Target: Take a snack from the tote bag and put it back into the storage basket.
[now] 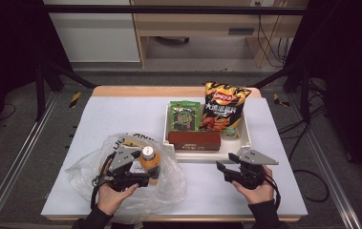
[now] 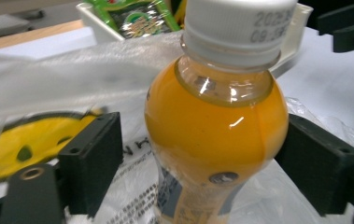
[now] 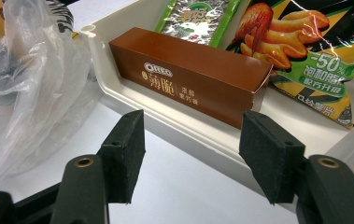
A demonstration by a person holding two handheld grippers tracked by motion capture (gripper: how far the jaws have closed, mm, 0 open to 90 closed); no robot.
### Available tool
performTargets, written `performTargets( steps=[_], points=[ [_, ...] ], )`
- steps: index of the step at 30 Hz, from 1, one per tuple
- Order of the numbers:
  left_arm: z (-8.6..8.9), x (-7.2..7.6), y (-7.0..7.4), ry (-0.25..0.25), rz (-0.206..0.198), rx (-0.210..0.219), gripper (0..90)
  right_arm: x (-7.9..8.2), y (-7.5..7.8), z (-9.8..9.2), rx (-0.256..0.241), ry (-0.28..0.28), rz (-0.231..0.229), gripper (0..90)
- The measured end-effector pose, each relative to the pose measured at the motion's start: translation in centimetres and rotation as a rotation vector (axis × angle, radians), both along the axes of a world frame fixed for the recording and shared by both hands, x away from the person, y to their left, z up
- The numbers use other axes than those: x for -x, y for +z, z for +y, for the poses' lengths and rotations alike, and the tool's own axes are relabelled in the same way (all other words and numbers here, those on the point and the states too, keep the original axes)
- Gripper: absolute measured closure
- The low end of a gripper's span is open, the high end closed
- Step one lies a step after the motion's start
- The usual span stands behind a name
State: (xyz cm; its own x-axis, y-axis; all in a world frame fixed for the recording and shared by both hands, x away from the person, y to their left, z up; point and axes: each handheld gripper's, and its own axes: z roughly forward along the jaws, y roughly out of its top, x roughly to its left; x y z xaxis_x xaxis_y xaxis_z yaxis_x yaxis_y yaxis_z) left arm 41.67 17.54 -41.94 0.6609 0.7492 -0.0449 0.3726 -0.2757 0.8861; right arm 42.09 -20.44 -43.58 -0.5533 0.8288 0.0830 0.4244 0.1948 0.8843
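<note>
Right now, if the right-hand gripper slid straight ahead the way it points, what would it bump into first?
Probably the near wall of the white plastic tray, facing the open right gripper; just behind it lies the brown cardboard biscuit box.

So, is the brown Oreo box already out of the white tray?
No, the brown Oreo box lies inside the white tray, along its near wall.

Bottle (image 2: 214, 140) of orange liquid at frame centre, upright, white cap (image 2: 240, 28) at top edge. Left gripper (image 2: 202, 158) jaws flank bottle: right jaw at its side, left jaw apart with gap. Clear bag (image 2: 72, 74) beneath and behind. Green packet (image 2: 137, 16) in white tray (image 2: 90, 21), upper left.
</note>
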Motion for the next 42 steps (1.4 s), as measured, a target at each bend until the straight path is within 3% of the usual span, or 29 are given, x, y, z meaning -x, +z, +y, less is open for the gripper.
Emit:
performTargets(
  steps=[4, 8, 12, 15, 17, 20, 25, 30, 36, 42],
  points=[
    [-1.3, 0.9, 0.4, 0.052, -0.012, -0.008, 13.9, 0.0, 0.1, -0.1, 0.000, 0.002, -0.006, 41.0],
    [-2.8, 0.8, 0.2, 0.152, -0.006, -0.018, 15.0, 0.0, 0.1, 0.0, -0.001, 0.001, -0.001, 41.0],
    [-3.2, 0.6, 0.1, 0.219, -0.013, -0.012, 24.7, 0.0, 0.0, 0.1, 0.000, 0.000, 0.000, 41.0],
    [-3.2, 0.5, 0.3, 0.229, 0.003, -0.004, 29.2, 0.0, 0.0, 0.1, 0.002, 0.004, -0.002, 41.0],
    [-2.9, 0.5, 0.6, 0.221, 0.025, -0.008, 29.5, 0.0, 0.0, 0.2, 0.003, 0.005, 0.000, 41.0],
    [-2.0, 0.3, 1.0, 0.185, 0.035, 0.024, 29.6, 0.0, 0.0, 0.2, 0.004, 0.005, 0.000, 41.0],
    [-0.2, 1.1, 3.3, 0.124, -0.016, 0.047, 29.7, 0.0, 0.1, 0.1, 0.002, 0.003, 0.000, 41.1],
    [1.3, 1.9, 5.8, 0.032, -0.052, 0.078, 29.7, 0.1, 0.1, 0.1, -0.001, 0.003, -0.004, 41.0],
    [1.7, 2.4, 8.1, -0.039, -0.097, 0.103, 29.8, 0.1, 0.3, 0.1, -0.003, 0.005, -0.008, 41.0],
    [0.5, 2.4, 10.6, -0.082, -0.133, 0.080, 29.8, 0.3, 0.8, -0.3, -0.014, -0.002, -0.023, 41.0]
  ],
)
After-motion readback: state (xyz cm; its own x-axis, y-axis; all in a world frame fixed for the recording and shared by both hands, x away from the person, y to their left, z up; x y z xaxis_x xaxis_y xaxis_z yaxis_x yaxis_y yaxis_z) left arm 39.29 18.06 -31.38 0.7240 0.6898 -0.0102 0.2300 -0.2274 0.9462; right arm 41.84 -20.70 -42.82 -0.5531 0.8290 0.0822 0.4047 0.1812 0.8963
